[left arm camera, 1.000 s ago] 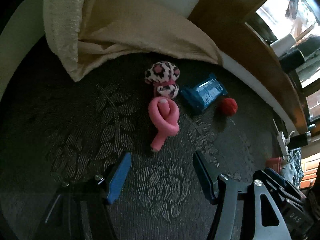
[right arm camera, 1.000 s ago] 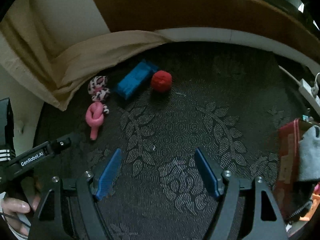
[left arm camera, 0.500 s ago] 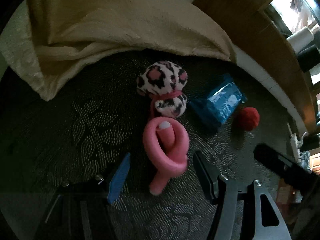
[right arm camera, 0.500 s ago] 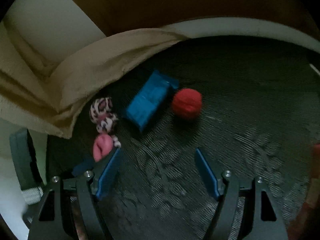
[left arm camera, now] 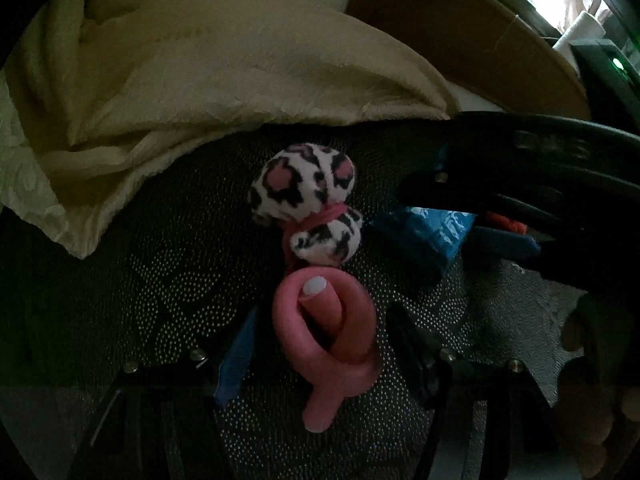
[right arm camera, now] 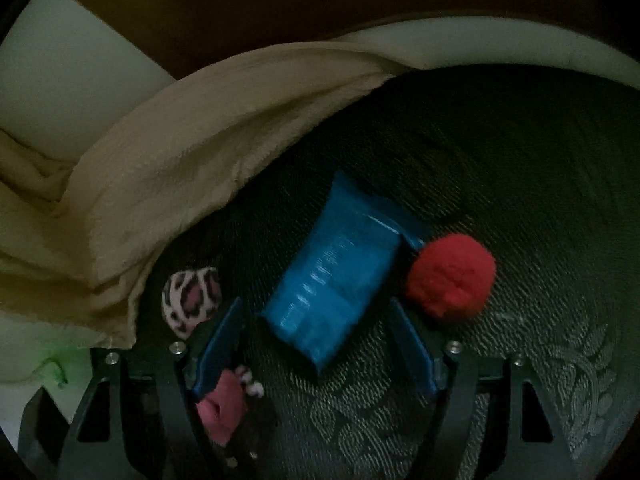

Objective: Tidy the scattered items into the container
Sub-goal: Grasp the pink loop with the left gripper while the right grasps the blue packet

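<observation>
Fingers of the left gripper point(left arm camera: 316, 344) stand spread on either side of a pink foam rod twisted into a loop point(left arm camera: 326, 344), which lies on the dark leaf-patterned carpet point(left arm camera: 140, 280) in the left wrist view. The loop sits between the blue pads, nearer the right-hand one, with its straight tail reaching back toward the gripper body. Just beyond the fingertips, a pink-and-white leopard-print plush toy point(left arm camera: 308, 200) touches or nearly touches the top of the loop. A cream cloth point(left arm camera: 200, 80) is heaped farther ahead. To do this well, the grip should probably centre on the loop's thick crossing and close without catching the plush; foam of this kind is likely to squash, so a firm squeeze seems safe.

From the right wrist view, the right gripper point(right arm camera: 316, 344) is likewise wide apart, straddling the near end of a blue plastic-wrapped packet point(right arm camera: 332, 276) that runs diagonally away from the fingers. A red fuzzy ball point(right arm camera: 450, 276) rests just outside the right-hand finger, close against the packet's far corner. The leopard plush point(right arm camera: 192, 300) shows outside the left-hand finger, with the pink rod point(right arm camera: 222, 412) partly hidden behind that finger. The glossy wrapper may slip, so advancing a little farther over the packet before closing looks wise, keeping the ball clear. No container appears in either view.
</observation>
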The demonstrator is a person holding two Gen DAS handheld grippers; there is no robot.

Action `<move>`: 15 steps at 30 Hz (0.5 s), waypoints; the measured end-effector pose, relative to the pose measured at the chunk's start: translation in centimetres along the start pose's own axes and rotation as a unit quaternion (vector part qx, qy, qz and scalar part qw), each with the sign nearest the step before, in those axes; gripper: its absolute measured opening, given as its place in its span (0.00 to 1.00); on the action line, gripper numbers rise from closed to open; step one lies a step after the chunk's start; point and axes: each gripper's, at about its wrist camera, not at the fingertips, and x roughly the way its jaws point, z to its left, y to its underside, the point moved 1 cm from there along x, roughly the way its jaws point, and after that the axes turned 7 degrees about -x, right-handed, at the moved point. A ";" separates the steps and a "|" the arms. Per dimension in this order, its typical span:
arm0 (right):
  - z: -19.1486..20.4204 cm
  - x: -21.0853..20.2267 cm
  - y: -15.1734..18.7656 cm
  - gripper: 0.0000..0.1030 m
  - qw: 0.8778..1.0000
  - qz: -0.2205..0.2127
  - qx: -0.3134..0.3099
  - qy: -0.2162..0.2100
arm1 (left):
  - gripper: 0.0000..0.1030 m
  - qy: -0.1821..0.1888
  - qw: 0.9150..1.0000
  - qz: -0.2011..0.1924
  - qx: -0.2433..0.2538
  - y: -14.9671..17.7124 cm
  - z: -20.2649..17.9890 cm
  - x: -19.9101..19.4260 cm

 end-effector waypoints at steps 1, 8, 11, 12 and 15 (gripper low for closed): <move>0.3 0.2 0.0 0.72 1.000 0.000 -0.005 0.007 | 0.56 -0.004 1.000 -0.002 0.001 0.0 0.1 -0.1; 2.1 0.9 0.4 0.57 0.997 -0.008 -0.047 0.057 | 0.47 -0.010 1.000 -0.005 -0.010 0.3 1.0 -0.7; 2.4 0.7 0.9 0.52 0.996 -0.013 -0.060 0.062 | 0.46 -0.008 1.000 -0.012 -0.013 0.9 1.0 -1.5; 2.4 0.6 1.1 0.52 0.996 -0.013 -0.063 0.060 | 0.46 -0.008 1.000 -0.015 -0.013 1.0 1.0 -1.9; 2.3 -0.1 2.0 0.51 0.997 -0.014 -0.064 0.049 | 0.46 -0.006 1.000 -0.024 -0.015 1.3 1.1 -3.2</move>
